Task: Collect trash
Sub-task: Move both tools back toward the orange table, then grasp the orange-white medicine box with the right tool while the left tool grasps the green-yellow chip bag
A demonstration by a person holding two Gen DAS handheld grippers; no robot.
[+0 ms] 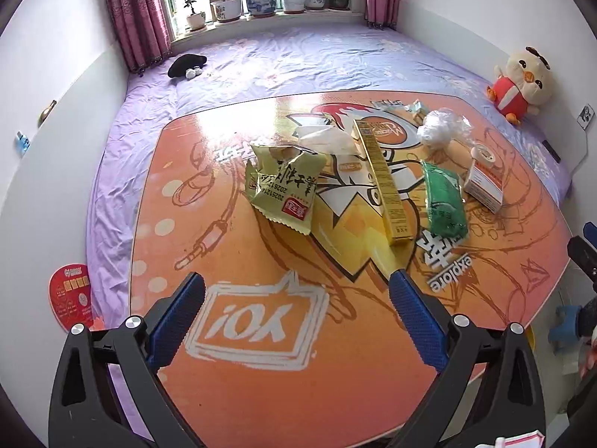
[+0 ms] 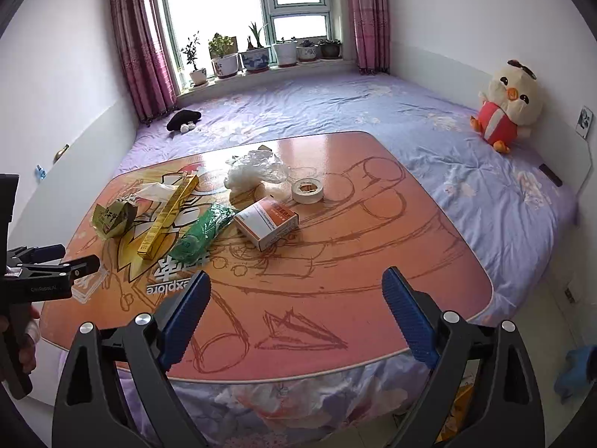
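Trash lies on an orange printed table (image 1: 231, 373) (image 2: 373, 261) that rests on a bed. There is a torn yellow-green snack wrapper (image 1: 283, 190) (image 2: 112, 216), a long yellow box (image 1: 384, 183) (image 2: 168, 216), a green packet (image 1: 444, 198) (image 2: 203, 233), a white and orange carton (image 1: 485, 183) (image 2: 266, 224), a tape roll (image 1: 485, 153) (image 2: 308, 190), crumpled clear plastic (image 1: 440, 128) (image 2: 257, 171) and white tissue (image 1: 328, 138). My left gripper (image 1: 296, 289) hangs open over the table's near edge, nothing between its blue pads. My right gripper (image 2: 296, 285) is open too, short of the carton.
Purple bedsheet (image 1: 298, 59) surrounds the table. A plush chick (image 1: 522, 82) (image 2: 507, 104) sits at the right wall. Potted plants (image 1: 261, 0) line the windowsill. A dark object (image 1: 186, 65) lies near the curtain. A red fan (image 1: 71, 298) lies off the table's left side.
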